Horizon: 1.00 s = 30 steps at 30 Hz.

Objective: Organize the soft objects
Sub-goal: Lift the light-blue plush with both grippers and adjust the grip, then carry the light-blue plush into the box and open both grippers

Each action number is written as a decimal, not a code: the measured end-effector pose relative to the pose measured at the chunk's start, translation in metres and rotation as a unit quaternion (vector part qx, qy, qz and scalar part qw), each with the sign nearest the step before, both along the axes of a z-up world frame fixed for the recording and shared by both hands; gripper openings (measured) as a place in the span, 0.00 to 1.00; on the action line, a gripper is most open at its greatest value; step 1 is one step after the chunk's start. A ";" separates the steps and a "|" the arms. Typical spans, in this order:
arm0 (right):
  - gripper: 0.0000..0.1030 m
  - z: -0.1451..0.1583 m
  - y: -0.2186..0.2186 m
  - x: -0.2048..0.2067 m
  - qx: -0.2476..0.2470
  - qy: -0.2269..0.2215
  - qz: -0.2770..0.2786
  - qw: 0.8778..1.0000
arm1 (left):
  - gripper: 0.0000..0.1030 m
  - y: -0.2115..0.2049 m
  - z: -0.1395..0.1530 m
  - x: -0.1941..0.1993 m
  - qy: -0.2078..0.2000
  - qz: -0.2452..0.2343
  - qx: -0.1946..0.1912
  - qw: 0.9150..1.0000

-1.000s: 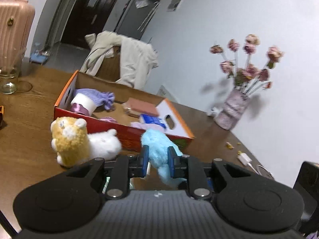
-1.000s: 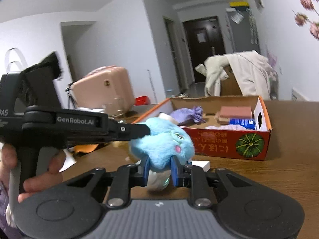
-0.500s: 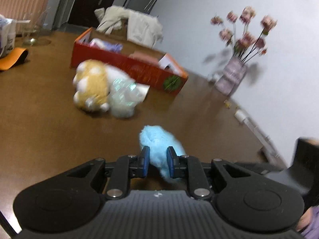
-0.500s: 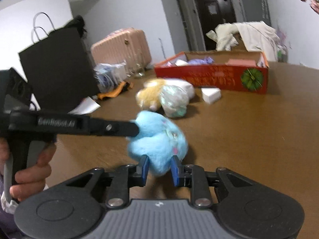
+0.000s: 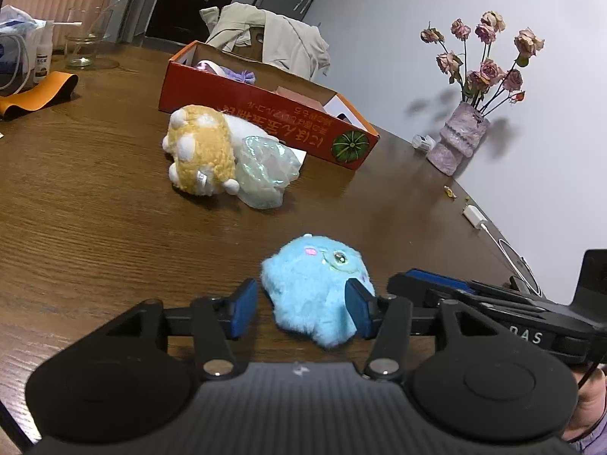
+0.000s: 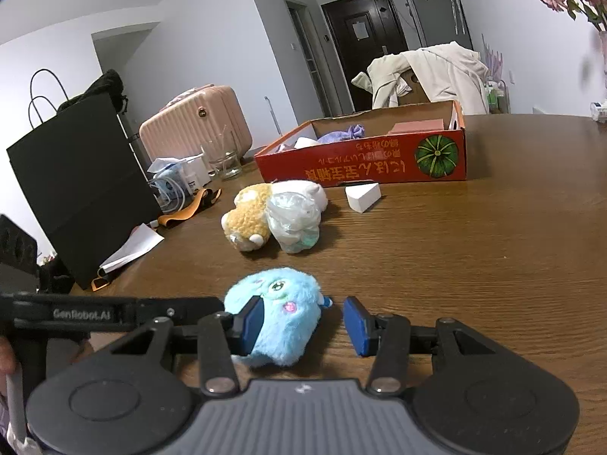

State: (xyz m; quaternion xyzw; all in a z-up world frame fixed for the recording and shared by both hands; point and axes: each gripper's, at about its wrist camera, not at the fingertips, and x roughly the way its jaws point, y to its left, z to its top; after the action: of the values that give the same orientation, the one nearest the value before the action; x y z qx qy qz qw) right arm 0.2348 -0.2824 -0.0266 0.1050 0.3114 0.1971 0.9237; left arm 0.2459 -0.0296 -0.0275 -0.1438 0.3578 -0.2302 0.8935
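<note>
Well apart, blue plush (image 5: 316,292) and red box (image 5: 265,113).

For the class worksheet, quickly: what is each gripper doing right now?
Left gripper: opening, blue plush toy between its jaws, released.
Right gripper: opening, same toy between its jaws, not gripped.

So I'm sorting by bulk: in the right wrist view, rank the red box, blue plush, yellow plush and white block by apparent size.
1. red box
2. blue plush, though nearness inflates it
3. yellow plush
4. white block
</note>
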 end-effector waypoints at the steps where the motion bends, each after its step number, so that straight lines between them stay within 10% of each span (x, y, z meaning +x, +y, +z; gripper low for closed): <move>1: 0.44 -0.001 0.001 0.002 0.000 0.002 0.001 1.000 | 0.51 -0.001 0.000 0.000 0.001 -0.002 -0.001 1.000; 15: 0.32 -0.025 0.001 0.031 0.078 0.053 0.005 0.996 | 0.31 -0.008 -0.013 0.014 0.033 -0.017 -0.026 0.999; 21: 0.30 0.010 -0.009 0.032 0.082 0.006 -0.004 0.997 | 0.31 -0.013 0.017 0.021 0.001 -0.032 -0.048 0.998; 30: 0.30 0.085 -0.013 0.184 0.064 -0.060 -0.018 0.996 | 0.31 -0.027 0.094 0.183 -0.054 -0.029 -0.069 0.996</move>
State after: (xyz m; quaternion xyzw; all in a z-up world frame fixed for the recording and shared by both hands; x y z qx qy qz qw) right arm 0.4187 -0.2959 0.0587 0.1578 0.2400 0.2062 0.9354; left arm 0.4290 -0.0564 0.0665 -0.1819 0.2962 -0.2878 0.8924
